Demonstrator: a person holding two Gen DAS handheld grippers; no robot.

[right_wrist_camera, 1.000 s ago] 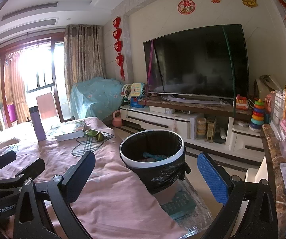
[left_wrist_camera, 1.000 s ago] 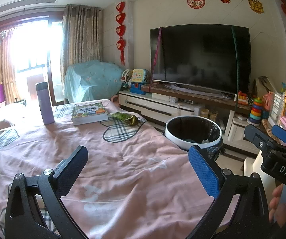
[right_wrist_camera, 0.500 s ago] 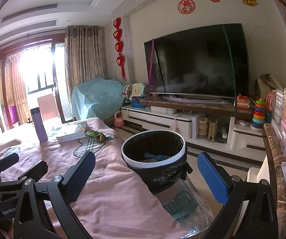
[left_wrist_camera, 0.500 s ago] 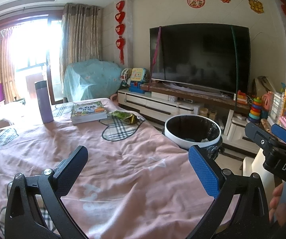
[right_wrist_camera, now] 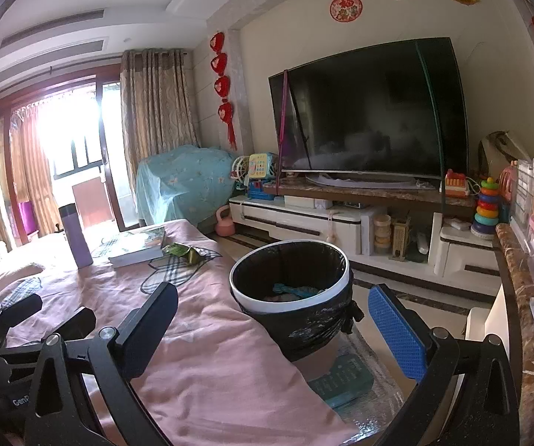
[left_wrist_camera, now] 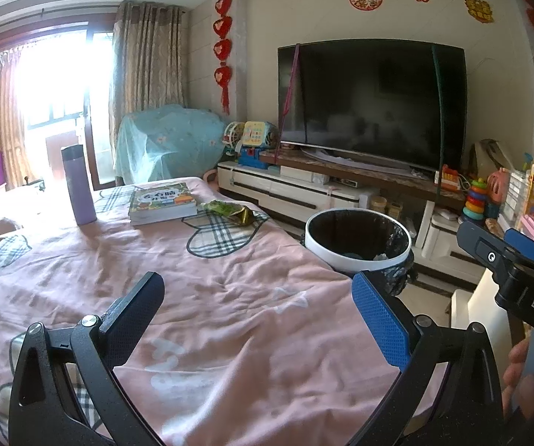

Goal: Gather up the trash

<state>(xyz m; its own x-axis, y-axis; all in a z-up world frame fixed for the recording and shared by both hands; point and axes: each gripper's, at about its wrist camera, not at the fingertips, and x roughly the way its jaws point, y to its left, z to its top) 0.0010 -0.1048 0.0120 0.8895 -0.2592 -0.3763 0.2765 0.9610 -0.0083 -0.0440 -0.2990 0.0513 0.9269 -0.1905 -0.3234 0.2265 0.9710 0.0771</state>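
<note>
A crumpled green and gold wrapper (left_wrist_camera: pixel 229 211) lies on the pink cloth at the table's far end, beside a book; it also shows in the right wrist view (right_wrist_camera: pixel 185 252). A white-rimmed bin with a black liner (left_wrist_camera: pixel 358 241) stands off the table's right edge and holds some trash; it also shows in the right wrist view (right_wrist_camera: pixel 291 290). My left gripper (left_wrist_camera: pixel 257 308) is open and empty above the near cloth. My right gripper (right_wrist_camera: pixel 272 319) is open and empty, near the bin, well short of the wrapper.
A book (left_wrist_camera: pixel 162 202) and a purple flask (left_wrist_camera: pixel 78 186) stand at the far end of the pink-covered table (left_wrist_camera: pixel 211 316). A TV cabinet (right_wrist_camera: pixel 322 219) with toys is behind the bin. A marble counter (right_wrist_camera: pixel 519 297) runs along the right. A teal item (right_wrist_camera: pixel 341 379) lies on the floor.
Both views have shifted only slightly; the grippers stay open and nothing on the table has moved.
</note>
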